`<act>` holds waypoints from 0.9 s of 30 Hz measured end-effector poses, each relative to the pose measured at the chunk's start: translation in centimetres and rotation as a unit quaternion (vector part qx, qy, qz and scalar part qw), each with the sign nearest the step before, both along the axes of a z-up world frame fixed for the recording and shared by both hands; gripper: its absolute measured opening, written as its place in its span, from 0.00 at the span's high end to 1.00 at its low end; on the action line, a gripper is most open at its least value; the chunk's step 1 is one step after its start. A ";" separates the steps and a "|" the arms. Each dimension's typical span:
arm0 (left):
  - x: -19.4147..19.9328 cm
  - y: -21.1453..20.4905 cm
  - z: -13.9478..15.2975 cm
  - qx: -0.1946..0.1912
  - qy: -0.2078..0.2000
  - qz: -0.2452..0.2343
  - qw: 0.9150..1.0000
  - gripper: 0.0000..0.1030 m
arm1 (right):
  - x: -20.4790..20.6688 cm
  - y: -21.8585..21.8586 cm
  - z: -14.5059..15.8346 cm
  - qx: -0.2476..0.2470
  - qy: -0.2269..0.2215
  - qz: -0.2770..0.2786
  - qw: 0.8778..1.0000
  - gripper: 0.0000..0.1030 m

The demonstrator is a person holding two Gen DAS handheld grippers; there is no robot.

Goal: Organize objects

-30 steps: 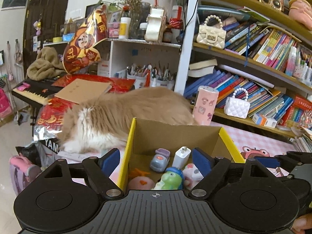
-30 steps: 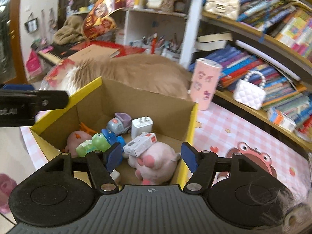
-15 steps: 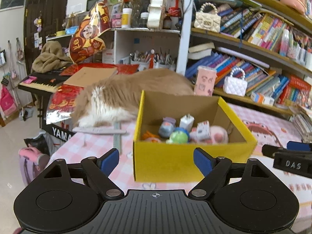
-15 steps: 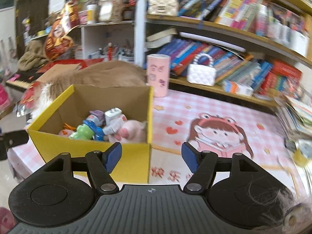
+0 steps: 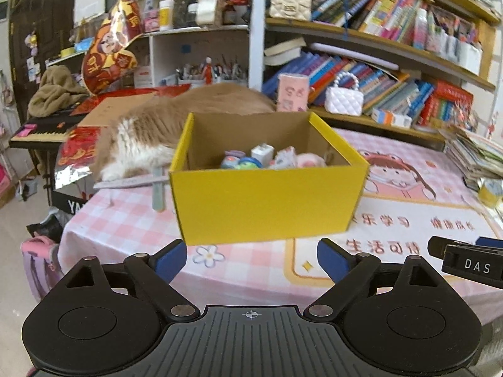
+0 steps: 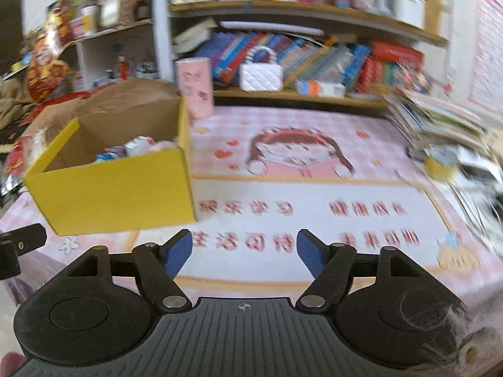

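A yellow cardboard box [image 5: 267, 201] stands on the pink checked tablecloth [image 5: 125, 220], open at the top. Inside it lie small toys [image 5: 242, 161], a white charger [image 5: 262, 152] and a pink plush [image 5: 309, 159]. The box also shows in the right wrist view [image 6: 119, 191], at the left. My left gripper [image 5: 251, 259] is open and empty, in front of the box. My right gripper [image 6: 243, 248] is open and empty, to the right of the box above the printed mat [image 6: 314, 188].
A long-haired cat [image 5: 188, 119] lies behind the box, by a ruler [image 5: 132, 182]. A pink cylinder [image 5: 292, 92] and white handbag [image 5: 344, 100] stand at the bookshelf. Stacked books [image 5: 474, 154] and a yellow tape roll [image 6: 440, 165] lie at the right. A keyboard [image 5: 44, 132] stands left.
Both grippers have pulled back from the box and away from the table. The right view has swung right and is blurred. The box contents stay in place.
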State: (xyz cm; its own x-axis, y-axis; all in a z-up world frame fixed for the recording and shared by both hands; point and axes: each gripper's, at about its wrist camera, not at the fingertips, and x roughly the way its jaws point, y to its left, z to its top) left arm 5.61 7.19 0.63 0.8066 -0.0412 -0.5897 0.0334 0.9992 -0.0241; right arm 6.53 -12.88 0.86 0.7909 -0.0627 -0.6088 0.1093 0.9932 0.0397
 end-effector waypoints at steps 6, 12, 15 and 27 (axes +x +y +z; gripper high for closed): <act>-0.5 -2.1 -0.5 0.015 0.003 -0.021 1.000 0.10 | -1.7 -1.2 -0.9 0.010 0.017 -0.030 0.999 0.25; -0.3 -3.8 -1.0 0.014 0.014 -0.038 0.999 0.10 | -2.3 -2.6 -0.9 -0.007 0.013 -0.042 0.999 0.22; -0.2 -4.7 -1.0 0.012 0.014 -0.045 0.999 0.09 | -2.7 -3.4 -1.0 -0.009 0.015 -0.052 0.999 0.22; 0.3 -6.8 -1.3 0.017 0.025 -0.059 0.998 0.09 | -3.1 -4.9 -0.8 -0.017 0.015 -0.065 0.998 0.13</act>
